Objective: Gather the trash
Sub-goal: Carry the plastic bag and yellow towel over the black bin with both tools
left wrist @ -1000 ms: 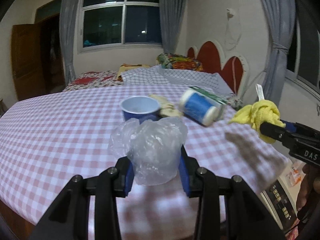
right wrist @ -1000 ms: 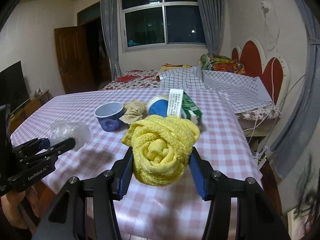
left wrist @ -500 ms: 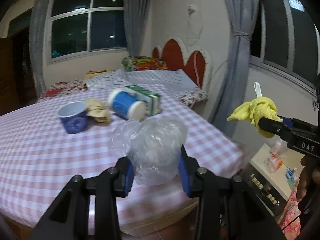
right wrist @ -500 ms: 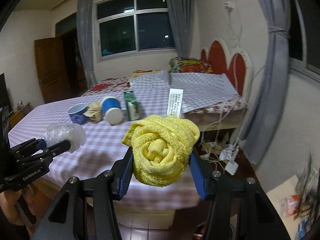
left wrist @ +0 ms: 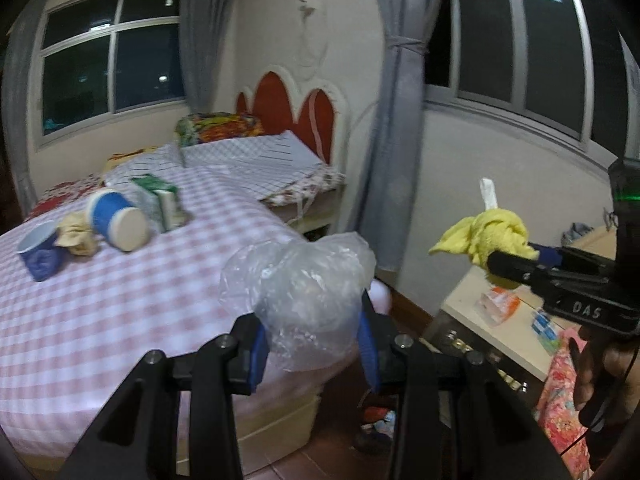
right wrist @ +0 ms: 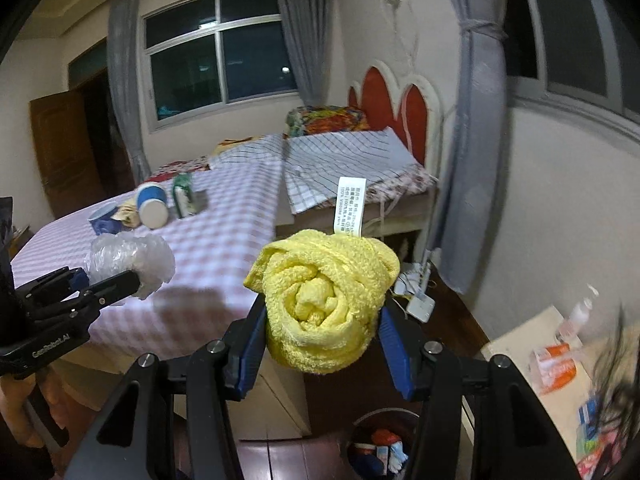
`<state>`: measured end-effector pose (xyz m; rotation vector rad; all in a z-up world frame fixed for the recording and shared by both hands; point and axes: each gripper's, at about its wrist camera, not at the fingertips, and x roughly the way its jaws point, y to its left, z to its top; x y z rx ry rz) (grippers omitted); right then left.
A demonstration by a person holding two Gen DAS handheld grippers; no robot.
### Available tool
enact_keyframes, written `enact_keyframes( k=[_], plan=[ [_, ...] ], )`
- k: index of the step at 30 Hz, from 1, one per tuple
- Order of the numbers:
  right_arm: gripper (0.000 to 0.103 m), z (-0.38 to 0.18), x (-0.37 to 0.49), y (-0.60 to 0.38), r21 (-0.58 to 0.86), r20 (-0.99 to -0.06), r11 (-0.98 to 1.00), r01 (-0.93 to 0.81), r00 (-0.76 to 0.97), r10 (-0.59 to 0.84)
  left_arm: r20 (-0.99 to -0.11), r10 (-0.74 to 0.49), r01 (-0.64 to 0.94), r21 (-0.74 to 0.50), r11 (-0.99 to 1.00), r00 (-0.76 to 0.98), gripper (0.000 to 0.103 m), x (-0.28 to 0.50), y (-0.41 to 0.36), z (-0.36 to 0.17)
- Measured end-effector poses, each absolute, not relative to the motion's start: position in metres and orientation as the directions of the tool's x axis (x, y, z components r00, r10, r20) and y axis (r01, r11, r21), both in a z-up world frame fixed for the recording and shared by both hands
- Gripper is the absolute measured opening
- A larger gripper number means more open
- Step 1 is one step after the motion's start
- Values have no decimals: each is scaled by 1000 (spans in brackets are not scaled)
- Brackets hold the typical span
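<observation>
Two tools, one in each of a person's hands, each carry a piece of trash. Left tool [left wrist: 312, 340] is closed narrowly on a crumpled clear plastic bag [left wrist: 308, 280], which bulges above its blue pads. Right tool [right wrist: 324, 340] is clamped a little wider on a rolled yellow cloth [right wrist: 324, 300] with a white care label standing up from it.

Take the counter [left wrist: 120, 300], draped in pink checked cloth, as the landmark. Both tools hang just past its near corner, over the floor. On the counter's far side lie more leftovers: a blue cup [left wrist: 36, 252], a crumpled brown paper [left wrist: 76, 234], a tipped blue and white cup [left wrist: 116, 220] and a green carton [left wrist: 160, 200]. Below the counter's corner, low in the right wrist view, sits a dark waste bin [right wrist: 384, 440] with scraps already in it.

Risk, as a judgement: the bag is slippery and held only at its lower part, so a quick swing could let it slide out short of the bin. The cloth's loose folds could unroll and snag on the bin's rim.

A second ago both tools were over the counter; since then they have swung off its edge towards the bin, grips unchanged.
</observation>
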<state>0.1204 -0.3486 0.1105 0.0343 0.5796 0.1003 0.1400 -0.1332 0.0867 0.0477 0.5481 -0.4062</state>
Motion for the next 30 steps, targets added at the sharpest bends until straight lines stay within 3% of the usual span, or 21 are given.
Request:
enact_keyframes(
  k=[11, 30],
  plan=[
    [55, 53, 111, -410, 79, -625, 997, 4, 780, 46, -573, -455, 499, -91, 862, 682, 40, 140, -215, 38],
    [55, -66, 122, -478, 127, -789, 989, 74, 611, 56, -724, -488, 596, -133, 792, 487, 40, 159, -293, -63]
  ],
)
